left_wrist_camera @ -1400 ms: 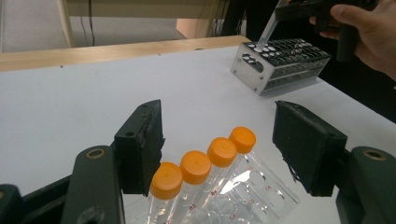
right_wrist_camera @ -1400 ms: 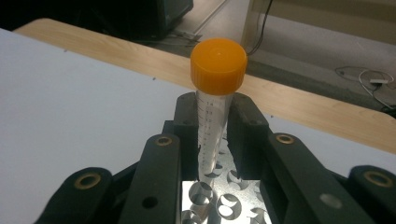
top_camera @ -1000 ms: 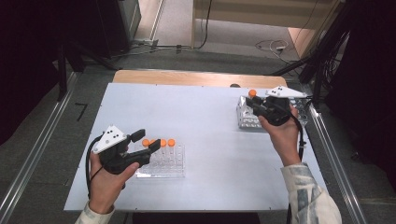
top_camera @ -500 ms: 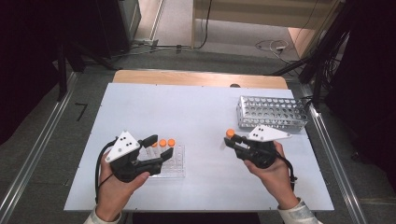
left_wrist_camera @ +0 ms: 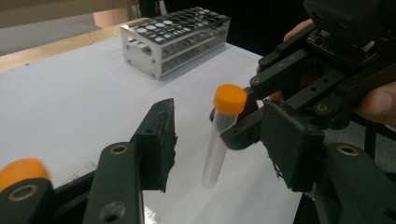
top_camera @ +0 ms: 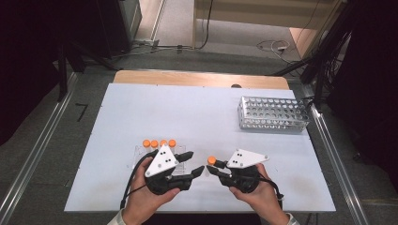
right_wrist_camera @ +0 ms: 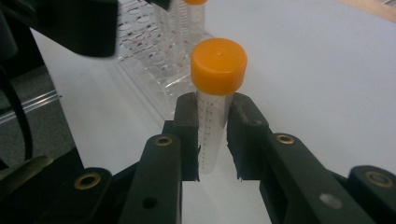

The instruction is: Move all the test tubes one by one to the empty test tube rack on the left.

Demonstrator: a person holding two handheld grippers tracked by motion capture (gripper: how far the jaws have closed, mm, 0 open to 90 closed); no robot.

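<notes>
A clear tube with an orange cap (top_camera: 211,161) (right_wrist_camera: 218,65) stands upright in my right gripper (top_camera: 214,168) (right_wrist_camera: 214,109), whose jaws are shut on it just below the cap, above the table's front middle. My left gripper (top_camera: 193,162) (left_wrist_camera: 219,140) faces it from the left. In the left gripper view the tube (left_wrist_camera: 219,140) hangs between the left jaws, which have just been closing. Both pads (left_wrist_camera: 161,140) still stand clear of the glass. The right gripper (left_wrist_camera: 243,127) grips the tube from the far side there.
A clear plastic rack (top_camera: 141,152) (right_wrist_camera: 149,51) with several orange-capped tubes (top_camera: 159,143) sits just behind my left hand. A metal tube rack (top_camera: 273,113) (left_wrist_camera: 177,35) stands at the back right. Bare white tabletop (top_camera: 187,112) lies between them.
My right gripper brought the tube from the metal rack down to the front middle. My left gripper moved right to meet it, and its jaws narrowed around the tube.
</notes>
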